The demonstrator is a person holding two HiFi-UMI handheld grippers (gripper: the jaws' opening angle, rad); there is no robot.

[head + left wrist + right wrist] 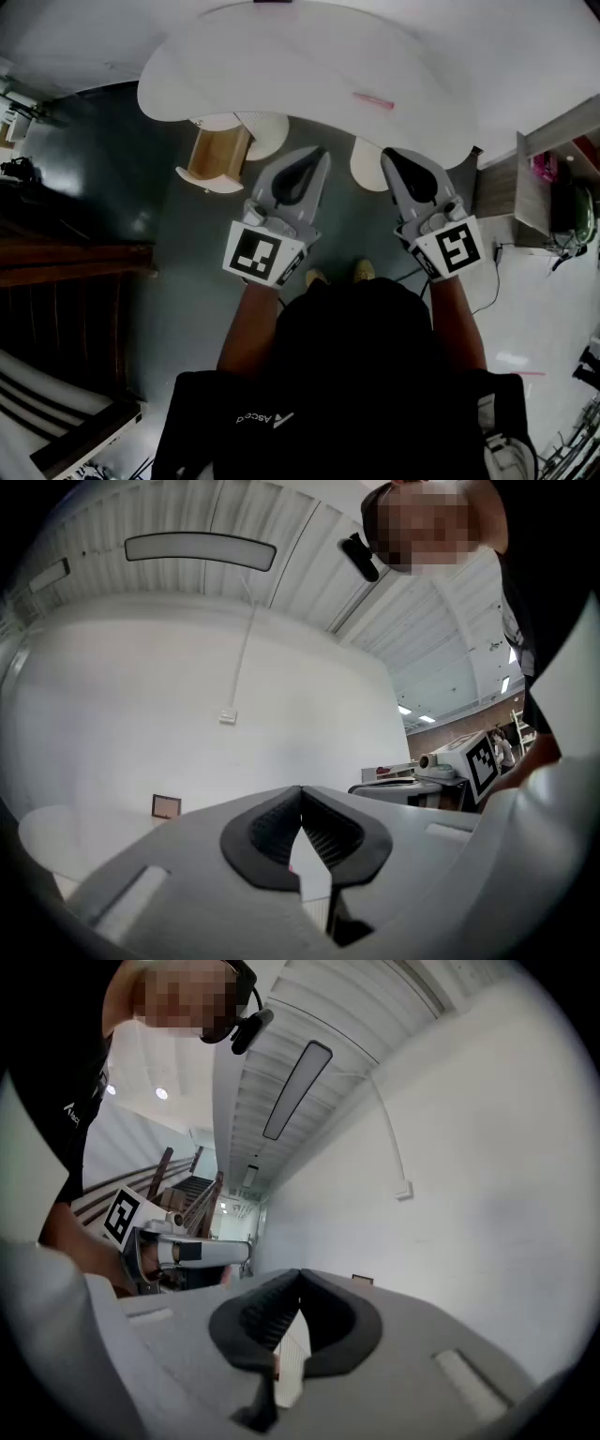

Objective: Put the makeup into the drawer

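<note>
A slim pink item (373, 100), perhaps the makeup, lies on the white rounded table (281, 66) ahead of me. No drawer can be made out for certain. My left gripper (319, 157) and right gripper (388, 156) are held side by side, low and close to my body, short of the table's near edge. Both are shut with nothing between the tips. The left gripper view shows its closed jaws (301, 794) tilted up at a white wall and ceiling. The right gripper (298, 1279) looks up the same way.
A wooden box-like piece (218, 155) and white round bases (267, 131) stand under the table's near edge. A grey side unit (511, 187) with pink and green things is at the right. Dark stairs (56, 281) lie at the left.
</note>
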